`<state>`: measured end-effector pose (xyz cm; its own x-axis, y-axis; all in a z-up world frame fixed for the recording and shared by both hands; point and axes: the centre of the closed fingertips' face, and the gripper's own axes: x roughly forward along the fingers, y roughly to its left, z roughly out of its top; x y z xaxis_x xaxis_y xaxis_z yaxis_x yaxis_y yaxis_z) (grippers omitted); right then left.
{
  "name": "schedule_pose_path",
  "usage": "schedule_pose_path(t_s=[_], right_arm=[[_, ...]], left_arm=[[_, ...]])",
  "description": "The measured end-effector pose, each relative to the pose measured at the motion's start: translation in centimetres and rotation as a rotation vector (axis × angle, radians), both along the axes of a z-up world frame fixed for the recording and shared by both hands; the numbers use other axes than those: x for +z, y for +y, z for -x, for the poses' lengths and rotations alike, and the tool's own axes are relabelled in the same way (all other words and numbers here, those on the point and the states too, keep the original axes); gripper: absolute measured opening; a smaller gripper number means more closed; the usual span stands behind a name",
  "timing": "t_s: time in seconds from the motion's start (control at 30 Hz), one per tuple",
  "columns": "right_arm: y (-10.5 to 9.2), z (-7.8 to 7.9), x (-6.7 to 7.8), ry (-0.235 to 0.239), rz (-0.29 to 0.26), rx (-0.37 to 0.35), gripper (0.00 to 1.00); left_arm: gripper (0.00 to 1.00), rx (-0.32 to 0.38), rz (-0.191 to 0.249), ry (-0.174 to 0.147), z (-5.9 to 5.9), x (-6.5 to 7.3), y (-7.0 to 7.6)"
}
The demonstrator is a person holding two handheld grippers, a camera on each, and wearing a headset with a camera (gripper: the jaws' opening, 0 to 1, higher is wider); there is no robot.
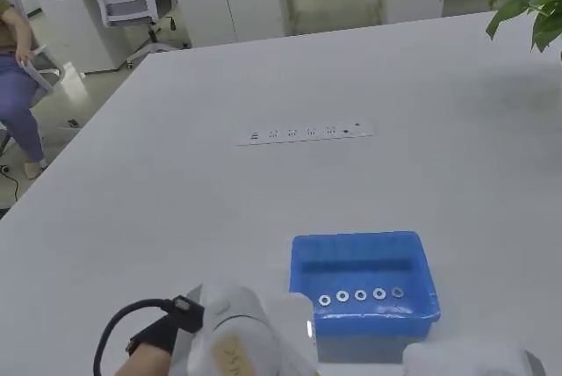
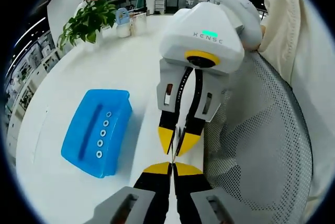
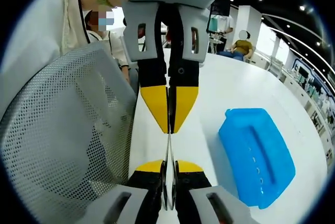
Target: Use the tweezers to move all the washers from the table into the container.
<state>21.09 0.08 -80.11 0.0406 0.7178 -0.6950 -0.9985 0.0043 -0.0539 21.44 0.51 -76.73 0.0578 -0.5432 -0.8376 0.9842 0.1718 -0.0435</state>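
The blue container (image 1: 362,281) stands near the table's front edge, with several washers (image 1: 360,294) in a row on it. It also lies to the left in the left gripper view, container (image 2: 97,130) and washers (image 2: 102,135), and to the right in the right gripper view, container (image 3: 259,153). My two grippers meet tip to tip at the table's near edge. The thin metal tweezers (image 3: 168,150) run from my right gripper (image 3: 168,167) up into the yellow tips of my left gripper (image 3: 168,124). Both are shut on the tweezers. In the left gripper view my left gripper (image 2: 172,168) faces the right gripper (image 2: 177,143).
A flush socket strip (image 1: 306,133) sits mid-table. A mesh chair back (image 2: 261,145) is beside the grippers and the table edge, chair back (image 3: 63,130). A plant (image 1: 531,7) hangs over the far right corner. A person (image 1: 18,86) sits at the far left, by desks and a chair.
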Motion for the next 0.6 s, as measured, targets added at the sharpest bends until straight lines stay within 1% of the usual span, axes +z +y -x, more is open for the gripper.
schedule_pose_path(t_s=[0.17, 0.27, 0.33, 0.4, 0.47, 0.6], right_arm=[[0.1, -0.3, -0.2, 0.027, -0.022, -0.024, 0.05], [-0.3, -0.5, 0.2, 0.031, -0.03, -0.04, 0.08], [-0.7, -0.8, 0.8, 0.014, -0.041, -0.062, 0.11], [-1.3, -1.1, 1.3, 0.014, -0.051, -0.082, 0.1], [-2.1, -1.4, 2.1, 0.009, -0.066, -0.117, 0.11], [-3.8, -2.0, 3.2, 0.01, -0.091, -0.198, 0.12]], left_arm=[[0.0, 0.001, -0.012, 0.013, -0.1, -0.5, 0.2], [0.0, 0.004, -0.019, 0.019, -0.4, -0.8, 0.3], [0.0, 0.003, -0.031, 0.02, -0.6, -1.1, 0.4], [0.0, 0.002, -0.039, 0.027, -0.7, -1.3, 0.5], [0.0, 0.001, -0.051, 0.035, -0.9, -1.7, 0.6], [0.0, -0.014, -0.093, 0.044, -1.0, -2.6, 1.0]])
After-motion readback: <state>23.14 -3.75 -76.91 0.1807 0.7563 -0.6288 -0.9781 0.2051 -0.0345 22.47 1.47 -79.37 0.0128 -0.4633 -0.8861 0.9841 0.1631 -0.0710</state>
